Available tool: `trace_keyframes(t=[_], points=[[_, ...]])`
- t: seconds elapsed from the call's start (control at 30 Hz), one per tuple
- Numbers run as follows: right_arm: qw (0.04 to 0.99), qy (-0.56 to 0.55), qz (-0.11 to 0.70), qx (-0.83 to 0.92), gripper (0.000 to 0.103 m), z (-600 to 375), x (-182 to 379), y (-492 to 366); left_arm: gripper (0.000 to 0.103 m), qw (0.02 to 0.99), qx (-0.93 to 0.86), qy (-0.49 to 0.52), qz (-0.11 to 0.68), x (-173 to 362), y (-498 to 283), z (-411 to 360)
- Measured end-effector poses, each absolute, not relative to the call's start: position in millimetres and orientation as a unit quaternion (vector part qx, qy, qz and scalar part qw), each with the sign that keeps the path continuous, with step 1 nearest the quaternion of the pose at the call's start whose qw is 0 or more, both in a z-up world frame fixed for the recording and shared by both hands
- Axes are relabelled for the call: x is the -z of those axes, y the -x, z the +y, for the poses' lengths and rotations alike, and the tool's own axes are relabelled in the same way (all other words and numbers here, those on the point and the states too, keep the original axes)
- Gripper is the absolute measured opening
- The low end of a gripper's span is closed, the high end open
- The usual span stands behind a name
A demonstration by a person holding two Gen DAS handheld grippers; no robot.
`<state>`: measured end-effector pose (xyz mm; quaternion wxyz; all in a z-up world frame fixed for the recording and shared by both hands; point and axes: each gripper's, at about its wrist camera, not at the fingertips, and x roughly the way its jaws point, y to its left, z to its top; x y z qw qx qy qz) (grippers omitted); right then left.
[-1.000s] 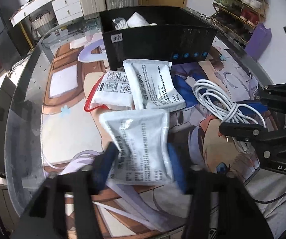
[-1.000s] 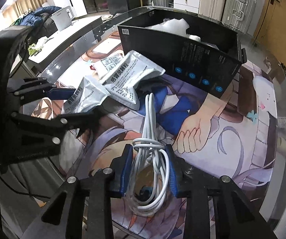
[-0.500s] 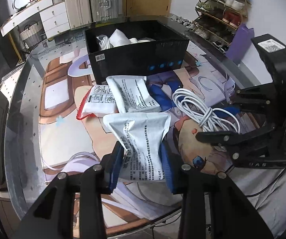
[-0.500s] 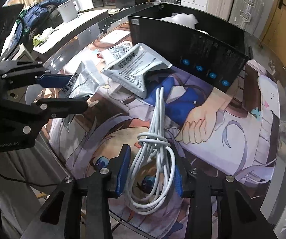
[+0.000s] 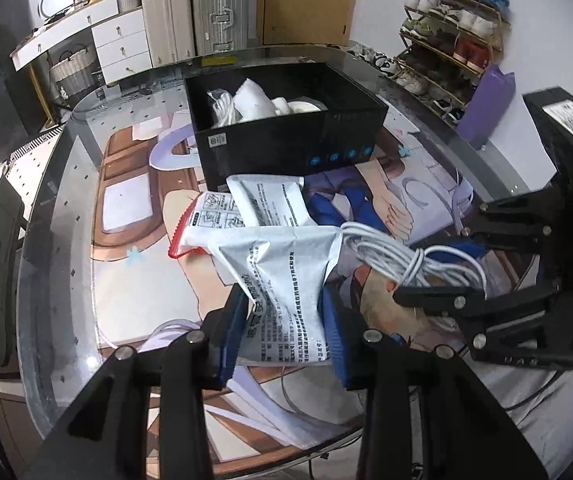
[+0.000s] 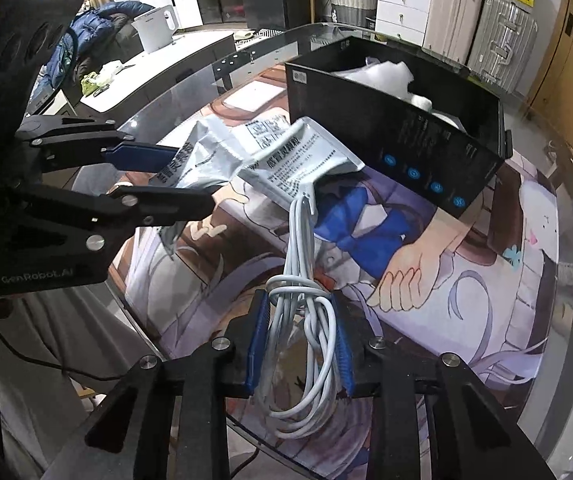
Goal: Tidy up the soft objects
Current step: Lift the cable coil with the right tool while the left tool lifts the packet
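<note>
Both grippers clamped on soft items over a glass table w/ printed anime mat.

Left wrist: left gripper [image 5: 286,320] jaws pinched on a crumpled white pouch [image 5: 286,276], lifted above the mat [image 5: 126,280]; two more packets [image 5: 262,204] lie by the black box [image 5: 286,148], which holds white items. Suitcases [image 5: 194,12], drawers, shoe rack [image 5: 450,36] behind. Right wrist: right gripper [image 6: 300,340] jaws just been closing, squeezed on a coiled white cable [image 6: 302,320]; glass table [image 6: 566,320] edge curves round, box [image 6: 406,140] beyond, kettle [image 6: 158,26] on far counter.
</note>
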<state>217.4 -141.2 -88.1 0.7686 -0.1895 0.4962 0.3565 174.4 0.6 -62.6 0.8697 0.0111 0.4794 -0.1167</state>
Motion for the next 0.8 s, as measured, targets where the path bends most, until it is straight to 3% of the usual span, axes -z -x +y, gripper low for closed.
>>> trace_keyframes(t=[0.47,0.8], points=[[0.761,0.205,0.513,-0.34,0.033,-129,110,-229,0.036,0.865,0.105,0.006,0.491,69,-181,13],[0.771,0.182,0.499,-0.351,0.03,-138,92,-230,0.036,0.869,0.111,0.002,0.482,62,-182,7]])
